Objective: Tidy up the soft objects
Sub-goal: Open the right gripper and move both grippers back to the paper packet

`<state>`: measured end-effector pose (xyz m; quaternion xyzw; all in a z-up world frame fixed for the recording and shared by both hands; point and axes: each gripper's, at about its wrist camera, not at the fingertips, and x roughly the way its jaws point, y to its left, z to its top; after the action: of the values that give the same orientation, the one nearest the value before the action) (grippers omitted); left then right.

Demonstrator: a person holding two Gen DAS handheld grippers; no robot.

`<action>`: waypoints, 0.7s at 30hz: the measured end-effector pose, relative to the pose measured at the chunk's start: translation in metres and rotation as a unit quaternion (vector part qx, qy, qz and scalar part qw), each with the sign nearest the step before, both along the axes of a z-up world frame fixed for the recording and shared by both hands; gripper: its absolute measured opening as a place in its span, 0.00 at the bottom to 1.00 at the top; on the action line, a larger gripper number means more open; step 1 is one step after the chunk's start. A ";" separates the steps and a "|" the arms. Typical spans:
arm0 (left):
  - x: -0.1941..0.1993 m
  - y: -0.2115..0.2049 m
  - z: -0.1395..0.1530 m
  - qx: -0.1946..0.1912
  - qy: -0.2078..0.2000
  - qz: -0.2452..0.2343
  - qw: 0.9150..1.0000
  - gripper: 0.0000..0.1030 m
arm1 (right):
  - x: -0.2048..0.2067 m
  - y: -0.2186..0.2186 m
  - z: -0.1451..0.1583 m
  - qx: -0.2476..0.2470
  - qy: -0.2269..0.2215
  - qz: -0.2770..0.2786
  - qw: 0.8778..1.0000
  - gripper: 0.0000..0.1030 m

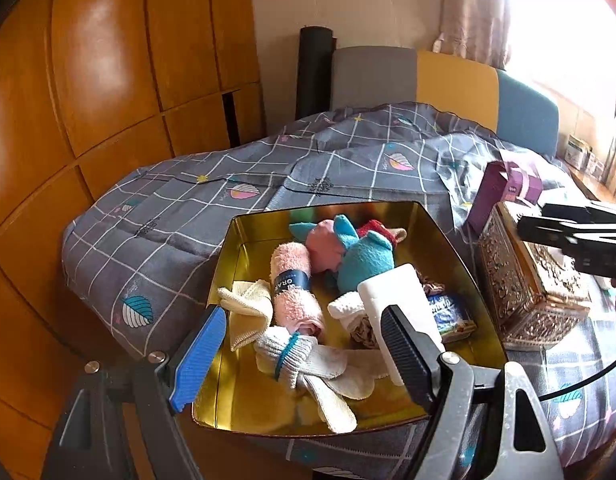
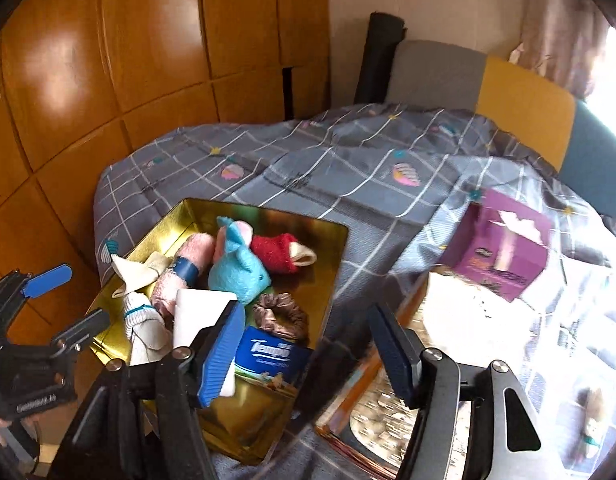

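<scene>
Sorting status: nearly done by the look of it; most soft items sit in the gold tin (image 1: 244, 236) on the bed (image 1: 180, 208).
Left to do: judgement only, maybe the small plush toy (image 2: 592, 428) lying on the bedspread at the far right, blurred, hard to identify.
Gold tin contents: pink rolled towel (image 1: 294, 292) with a dark band, cream cloth (image 1: 244, 308) beside it, white sock bundle (image 1: 296, 356) tied with a teal band, blue-pink plush (image 1: 356, 256), red sock (image 2: 278, 250), brown scrunchie (image 2: 282, 314), Tempo tissue pack (image 2: 268, 356), white block (image 1: 396, 304).
Purple tissue box (image 2: 504, 248): on the bed, well apart from the tin, a tissue poking out of the top.
Ornate metal box (image 1: 524, 292): just beside the tin, lid on, contents hidden.
Left hand-held gripper (image 1: 304, 352): jaws wide apart, holding nothing, over the tin's near edge.
Right hand-held gripper (image 2: 308, 352): jaws apart, nothing between them, between the tin and the ornate box.
</scene>
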<state>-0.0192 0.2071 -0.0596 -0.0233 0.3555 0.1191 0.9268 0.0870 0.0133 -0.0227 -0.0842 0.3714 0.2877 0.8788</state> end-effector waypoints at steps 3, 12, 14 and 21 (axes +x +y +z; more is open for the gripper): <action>0.000 -0.001 0.004 0.003 -0.002 -0.004 1.000 0.79 | 0.000 -0.025 0.004 0.007 -0.003 -0.023 1.000 0.66; 0.003 -0.029 0.025 0.011 -0.026 -0.049 0.998 0.79 | 0.011 -0.143 -0.009 0.028 0.029 -0.155 0.987 0.67; 0.004 -0.040 0.031 0.019 -0.031 -0.063 0.997 0.79 | 0.012 -0.171 -0.016 0.029 0.037 -0.188 0.981 0.67; 0.015 -0.081 0.056 0.008 -0.054 -0.138 0.989 0.79 | 0.013 -0.281 -0.034 0.059 0.074 -0.323 0.942 0.70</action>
<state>-0.0042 0.1262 -0.0037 0.0273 0.3032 -0.0083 0.9525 0.0995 -0.2676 -0.0567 0.1138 0.4247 0.0158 0.8980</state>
